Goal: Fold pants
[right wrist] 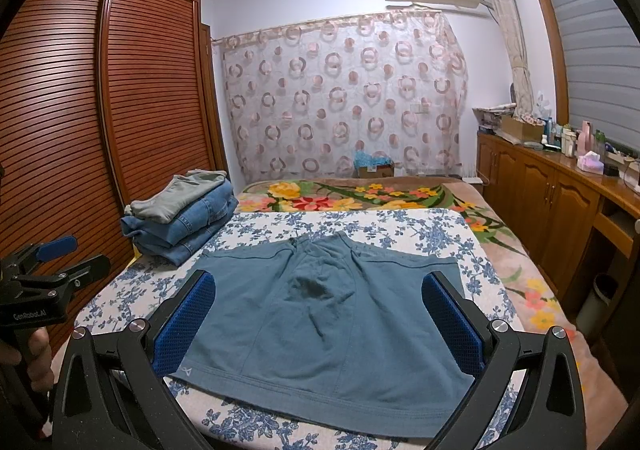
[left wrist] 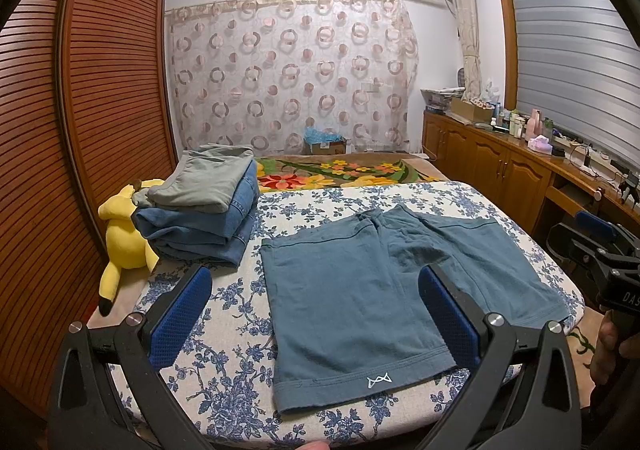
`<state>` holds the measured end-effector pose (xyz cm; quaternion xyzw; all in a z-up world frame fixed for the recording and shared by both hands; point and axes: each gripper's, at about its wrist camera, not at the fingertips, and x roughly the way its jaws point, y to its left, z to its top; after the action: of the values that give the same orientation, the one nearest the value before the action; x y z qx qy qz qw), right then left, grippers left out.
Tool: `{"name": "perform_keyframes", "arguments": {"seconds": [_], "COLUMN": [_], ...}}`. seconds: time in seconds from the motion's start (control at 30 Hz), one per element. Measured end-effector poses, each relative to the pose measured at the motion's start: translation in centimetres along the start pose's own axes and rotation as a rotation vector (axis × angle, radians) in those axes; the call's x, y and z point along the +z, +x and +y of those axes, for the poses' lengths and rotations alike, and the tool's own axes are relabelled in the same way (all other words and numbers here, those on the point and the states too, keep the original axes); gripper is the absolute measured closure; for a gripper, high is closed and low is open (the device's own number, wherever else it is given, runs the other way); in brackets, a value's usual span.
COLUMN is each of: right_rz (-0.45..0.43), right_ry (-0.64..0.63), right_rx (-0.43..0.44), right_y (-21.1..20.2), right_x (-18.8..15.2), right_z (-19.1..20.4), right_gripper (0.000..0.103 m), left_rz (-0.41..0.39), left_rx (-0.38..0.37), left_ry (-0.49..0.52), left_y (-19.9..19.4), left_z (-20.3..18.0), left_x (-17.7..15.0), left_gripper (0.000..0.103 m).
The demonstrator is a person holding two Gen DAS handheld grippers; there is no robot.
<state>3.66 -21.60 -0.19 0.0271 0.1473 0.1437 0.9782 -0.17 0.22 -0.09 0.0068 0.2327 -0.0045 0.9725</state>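
Observation:
Teal shorts (left wrist: 360,290) lie flat and unfolded on the blue-flowered board (left wrist: 236,306), leg hems toward me, waistband at the far side. They also show in the right wrist view (right wrist: 320,314). My left gripper (left wrist: 316,314) is open and empty, hovering over the near hem of the left leg, its blue pads (left wrist: 180,322) wide apart. My right gripper (right wrist: 320,322) is open and empty over the near right side of the shorts, its blue pads (right wrist: 452,326) spread. Each gripper shows at the edge of the other's view (left wrist: 600,262), (right wrist: 44,282).
A stack of folded jeans and grey trousers (left wrist: 204,205) sits at the board's far left. A yellow plush toy (left wrist: 120,246) lies beside it. A slatted wardrobe (left wrist: 80,109) stands left; a cluttered wooden sideboard (left wrist: 520,165) runs along the right. A flowered blanket (left wrist: 344,169) lies beyond.

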Motion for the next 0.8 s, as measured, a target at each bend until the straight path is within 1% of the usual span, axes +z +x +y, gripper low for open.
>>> {"name": "perform_keyframes", "arguments": {"seconds": [0.8], "right_rz": [-0.002], "right_ry": [0.001], "right_rx": [0.001], "right_y": [-0.07], "right_x": [0.04], "right_z": [-0.04], "right_gripper": [0.0], "left_rz": [-0.004], "left_rx": [0.002], "left_ry": [0.002], "left_y": [-0.24], "left_z": [-0.05], "left_x": [0.27], "left_gripper": [0.0]}}
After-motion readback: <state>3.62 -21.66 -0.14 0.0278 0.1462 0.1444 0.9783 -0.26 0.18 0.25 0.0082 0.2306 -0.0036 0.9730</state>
